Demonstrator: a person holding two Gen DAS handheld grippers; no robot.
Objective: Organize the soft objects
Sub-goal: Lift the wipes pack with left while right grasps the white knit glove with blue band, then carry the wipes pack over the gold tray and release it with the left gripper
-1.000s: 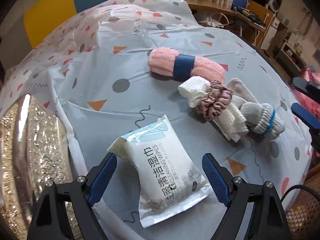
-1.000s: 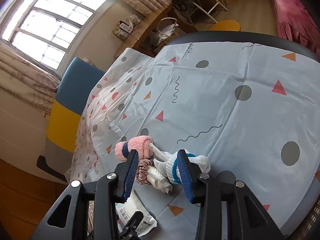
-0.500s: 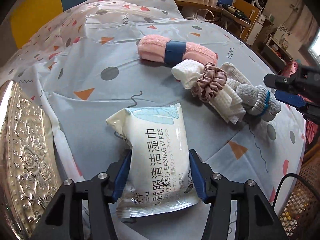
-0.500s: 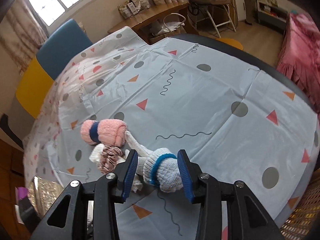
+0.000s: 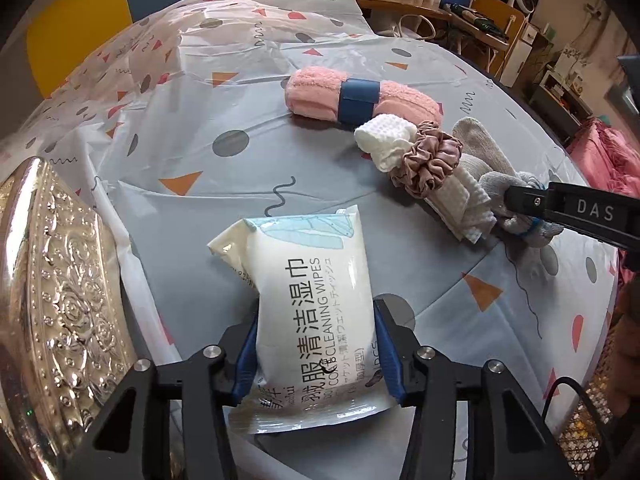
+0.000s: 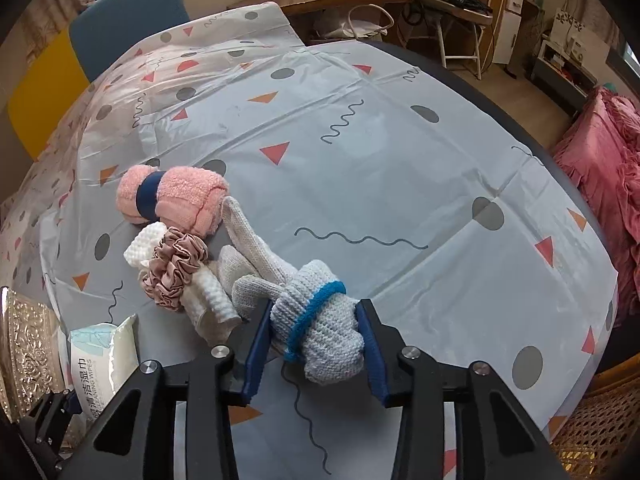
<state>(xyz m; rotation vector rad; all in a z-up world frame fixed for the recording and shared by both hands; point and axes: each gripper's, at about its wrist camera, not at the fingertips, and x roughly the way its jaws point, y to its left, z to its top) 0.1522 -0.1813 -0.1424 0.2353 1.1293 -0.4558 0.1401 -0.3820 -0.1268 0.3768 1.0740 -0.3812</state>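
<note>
Covering the bench (image 6: 400, 184), a patterned cloth carries every soft thing; none sits in the silver tray (image 5: 60, 300) yet, so sorting has barely begun. The left hand-held gripper (image 5: 316, 354) has just closed on the wipes pack (image 5: 312, 320). The right hand-held gripper (image 6: 314, 346) brackets the rolled gloves (image 6: 316, 320), pads at their sides. Pink towel (image 5: 360, 94), white cloth (image 5: 390, 140) and scrunchie (image 5: 430, 164) wait.

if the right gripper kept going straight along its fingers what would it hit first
The rolled grey gloves already sit between the right gripper's fingers, so pushing on would most likely press them into the tablecloth; exact depth is unclear.
</note>
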